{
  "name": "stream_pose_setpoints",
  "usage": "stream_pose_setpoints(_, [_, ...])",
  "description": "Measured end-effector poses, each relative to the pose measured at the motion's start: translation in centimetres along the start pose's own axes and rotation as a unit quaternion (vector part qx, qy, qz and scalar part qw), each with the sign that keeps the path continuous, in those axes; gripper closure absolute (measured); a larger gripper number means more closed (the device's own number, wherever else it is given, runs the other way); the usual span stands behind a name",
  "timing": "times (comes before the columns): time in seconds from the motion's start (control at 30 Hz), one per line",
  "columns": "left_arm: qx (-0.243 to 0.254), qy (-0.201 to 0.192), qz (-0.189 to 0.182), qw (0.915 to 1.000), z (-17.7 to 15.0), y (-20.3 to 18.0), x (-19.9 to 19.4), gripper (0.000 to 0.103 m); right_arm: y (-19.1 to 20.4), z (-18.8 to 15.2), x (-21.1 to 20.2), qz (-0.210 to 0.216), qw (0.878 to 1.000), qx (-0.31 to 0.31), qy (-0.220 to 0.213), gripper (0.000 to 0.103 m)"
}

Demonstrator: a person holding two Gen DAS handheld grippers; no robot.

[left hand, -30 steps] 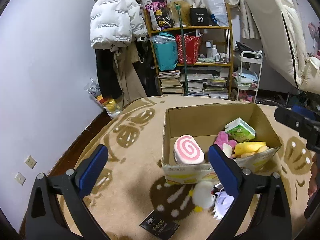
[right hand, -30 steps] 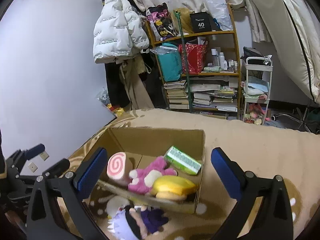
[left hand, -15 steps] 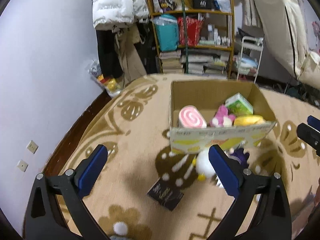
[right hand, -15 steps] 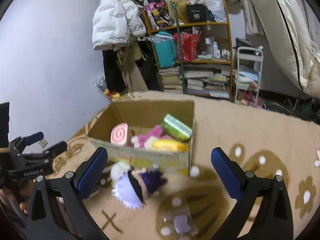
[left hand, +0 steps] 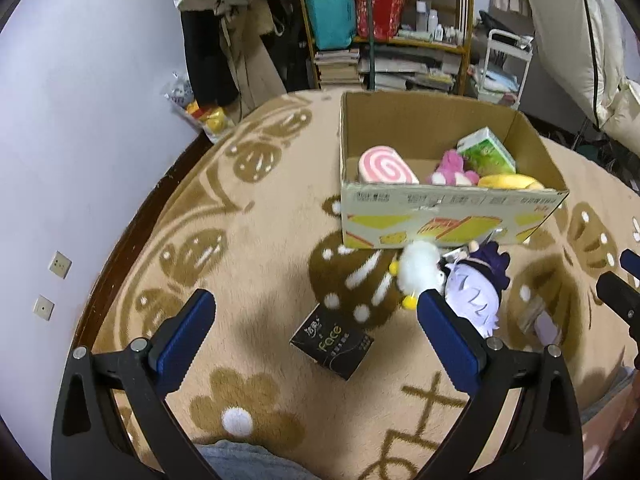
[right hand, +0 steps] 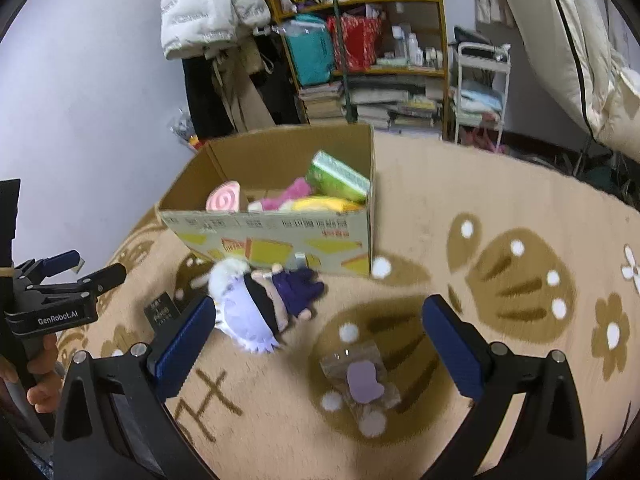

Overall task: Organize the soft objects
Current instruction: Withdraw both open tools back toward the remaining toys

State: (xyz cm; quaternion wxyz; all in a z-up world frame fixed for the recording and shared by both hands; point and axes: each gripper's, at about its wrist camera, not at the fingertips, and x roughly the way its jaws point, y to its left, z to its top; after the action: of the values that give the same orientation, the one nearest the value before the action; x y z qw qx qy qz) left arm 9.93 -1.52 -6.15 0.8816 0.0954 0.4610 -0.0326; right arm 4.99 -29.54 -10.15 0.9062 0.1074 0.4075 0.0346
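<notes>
An open cardboard box [left hand: 448, 216] [right hand: 280, 240] stands on the patterned rug. Inside lie a pink swirl roll cushion [left hand: 386, 165], a pink plush [left hand: 450, 168], a green tissue pack [left hand: 486, 152] and a yellow plush [left hand: 508, 181]. In front of the box lie a white fluffy plush [left hand: 418, 270] and a purple-and-white doll [left hand: 478, 288] [right hand: 260, 308]. A black tissue pack [left hand: 332, 340] lies nearer. A clear bag with a purple item [right hand: 362, 376] lies between the right fingers. My left gripper [left hand: 312, 334] and right gripper [right hand: 316, 340] are both open and empty above the rug.
A cluttered shelf [left hand: 384, 28] with books and bags, hanging coats [right hand: 216, 12] and a white trolley [right hand: 480, 88] stand behind the box. A wall [left hand: 80, 120] runs along the left, with bare dark floor at the rug's edge. A white mattress [right hand: 580, 48] leans at right.
Both grippers have drawn back and up from the box and tilted downward. The plush toys, black pack and clear bag on the rug have come into view. Both stay open.
</notes>
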Motion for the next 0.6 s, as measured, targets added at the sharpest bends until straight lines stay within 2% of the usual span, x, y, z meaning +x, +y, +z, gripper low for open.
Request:
stream_pose_setpoints(0.27, [0.005, 0.048, 0.005, 0.9988, -0.4, -0.4, 2.8, 0.003, -1.6, -0.9, 2.2, -0.013, 0.998, 0.041, 0.047, 0.000])
stream_pose_setpoints(0.6, [0.013, 0.110, 0.008, 0.9939, -0.9, -1.2, 6.9, 0.003, -2.7, -2.1, 6.4, -0.026, 0.987, 0.078, 0.135, 0.000])
